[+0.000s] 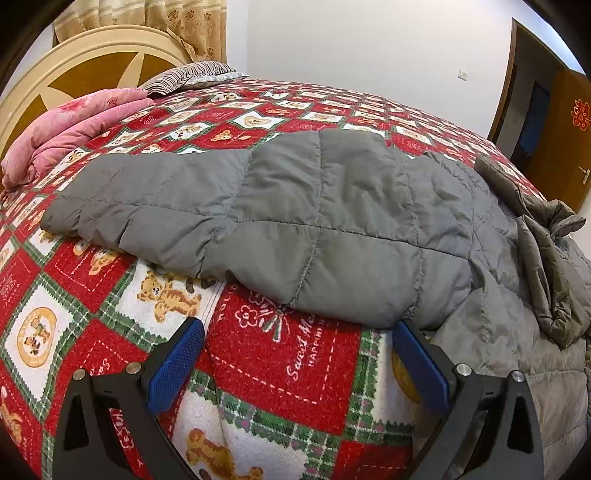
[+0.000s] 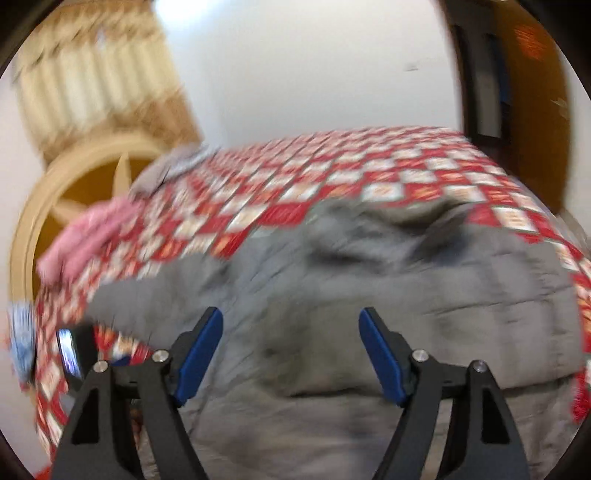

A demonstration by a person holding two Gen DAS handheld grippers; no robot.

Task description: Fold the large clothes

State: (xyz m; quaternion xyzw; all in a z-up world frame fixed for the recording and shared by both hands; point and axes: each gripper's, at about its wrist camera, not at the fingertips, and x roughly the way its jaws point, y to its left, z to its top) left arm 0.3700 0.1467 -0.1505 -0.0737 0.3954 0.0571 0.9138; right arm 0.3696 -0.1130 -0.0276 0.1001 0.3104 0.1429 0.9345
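Jacket: large grey quilted jacket (image 1: 314, 206) spread across the near right part of the bed, one sleeve folded leftward over the body; darker olive lining or hood bunched at the far right edge; in the right wrist view (image 2: 369, 295) fills the near middle, blurred by motion.
Bedspread: red, white and green patchwork with teddy bears (image 1: 280, 354), lying under the jacket and bare to the left and far side.
Left gripper: (image 1: 297, 325) spread wide, blue pads apart, holding nothing; right fingertip (image 1: 402, 332) touching or just beside the near hem of the folded sleeve, left fingertip over bare bedspread.
Right gripper: (image 2: 290, 314) spread wide, holding nothing, poised over the near grey fabric; contact with the cloth cannot be told through the blur.
Pink quilt: (image 1: 70, 129) folded at the far left, near the headboard.
Pillow: striped (image 1: 184, 75), at the far left beyond the pink quilt.
Headboard: cream and brown, rounded (image 1: 74, 62), far left.
Curtain: beige, patterned (image 1: 177, 26), behind the headboard.
Door: brown wooden (image 1: 557, 136), far right, standing open.
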